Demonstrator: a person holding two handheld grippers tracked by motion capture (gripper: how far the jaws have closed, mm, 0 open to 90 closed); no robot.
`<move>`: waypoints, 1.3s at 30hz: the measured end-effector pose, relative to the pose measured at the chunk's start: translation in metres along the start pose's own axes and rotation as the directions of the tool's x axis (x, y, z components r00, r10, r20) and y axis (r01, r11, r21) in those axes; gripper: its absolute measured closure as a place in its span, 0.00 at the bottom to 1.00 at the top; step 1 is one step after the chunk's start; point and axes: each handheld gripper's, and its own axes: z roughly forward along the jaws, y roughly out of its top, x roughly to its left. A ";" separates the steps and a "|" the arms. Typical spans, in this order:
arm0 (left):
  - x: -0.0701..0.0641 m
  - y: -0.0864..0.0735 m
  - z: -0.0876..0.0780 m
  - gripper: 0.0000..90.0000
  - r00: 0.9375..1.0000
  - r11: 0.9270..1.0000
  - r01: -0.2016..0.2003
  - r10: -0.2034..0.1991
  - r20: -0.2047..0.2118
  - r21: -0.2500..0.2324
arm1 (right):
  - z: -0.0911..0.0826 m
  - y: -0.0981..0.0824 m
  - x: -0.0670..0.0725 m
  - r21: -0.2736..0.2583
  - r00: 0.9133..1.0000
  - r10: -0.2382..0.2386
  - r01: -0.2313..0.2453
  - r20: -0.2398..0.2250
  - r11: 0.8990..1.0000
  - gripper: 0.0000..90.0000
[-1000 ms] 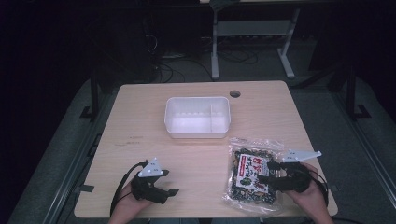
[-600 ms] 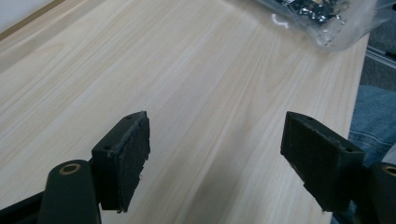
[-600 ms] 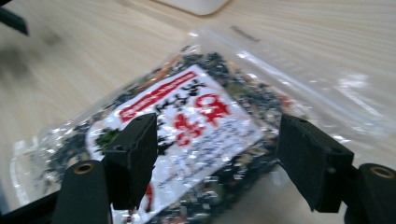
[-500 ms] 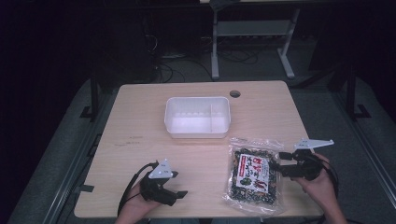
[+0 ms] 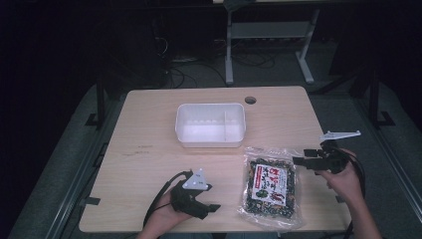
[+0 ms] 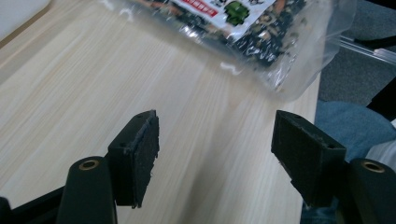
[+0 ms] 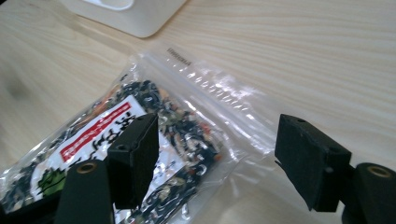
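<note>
My right claw (image 5: 298, 161) has backed off the clear dried-vegetable bag (image 5: 270, 183), spread and empty; left claw (image 5: 213, 209), just narrowing, nothing between, nears it.

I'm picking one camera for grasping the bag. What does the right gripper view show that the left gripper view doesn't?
Right gripper view: the bag's clear zip-seal end and a corner of the white container, with the right gripper open. Left gripper view: the bag's bottom edge overhanging the table, a blue-clad leg, and the left gripper open over bare wood. Both: the snack bag and the wooden table.
</note>
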 end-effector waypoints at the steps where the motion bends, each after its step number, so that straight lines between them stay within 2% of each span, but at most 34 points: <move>1: -0.002 0.005 0.005 0.35 1.000 1.000 -0.008 0.008 0.009 0.004 | 0.001 0.004 -0.004 0.000 1.000 0.011 -0.011 0.002 1.000 0.33; 4: -0.006 0.012 0.011 0.37 0.999 1.000 -0.019 0.019 0.027 0.012 | 0.003 0.008 -0.012 0.015 1.000 0.029 -0.029 0.012 0.999 0.33; 9: -0.008 0.023 0.021 0.48 0.997 0.999 -0.031 0.030 0.070 0.017 | 0.009 0.014 -0.022 0.035 0.998 0.051 -0.052 0.032 0.998 0.33; 14: -0.010 0.030 0.032 0.56 0.995 0.999 -0.032 0.029 0.096 0.035 | 0.018 0.014 -0.034 0.061 0.994 0.106 -0.108 0.032 0.992 0.35; 23: -0.011 0.034 0.046 0.83 0.991 0.998 -0.023 0.014 0.132 0.063 | 0.027 0.014 -0.042 0.081 0.990 0.140 -0.143 0.035 0.986 0.37; 26: -0.014 0.038 0.054 0.91 0.986 0.995 -0.049 0.034 0.166 0.087 | 0.029 0.013 -0.043 0.091 0.989 0.140 -0.143 0.042 0.985 0.38; 27: -0.014 0.038 0.054 0.93 0.986 0.995 -0.049 0.034 0.166 0.087 | 0.029 0.013 -0.043 0.091 0.989 0.140 -0.143 0.042 0.985 0.38; 28: -0.017 0.040 0.058 0.95 0.982 0.993 -0.070 0.052 0.179 0.096 | 0.030 0.013 -0.044 0.092 0.989 0.143 -0.146 0.038 0.985 0.38; 31: -0.020 0.042 0.065 0.96 0.979 0.990 -0.084 0.060 0.192 0.116 | 0.031 0.013 -0.044 0.096 0.989 0.147 -0.149 0.029 0.984 0.38; 34: -0.020 0.043 0.071 0.96 0.979 0.986 -0.092 0.064 0.192 0.141 | 0.033 0.012 -0.044 0.104 0.989 0.149 -0.151 0.023 0.983 0.38; 39: -0.019 0.044 0.073 0.96 0.978 0.986 -0.090 0.061 0.201 0.142 | 0.035 0.011 -0.047 0.115 0.986 0.165 -0.166 0.013 0.979 0.41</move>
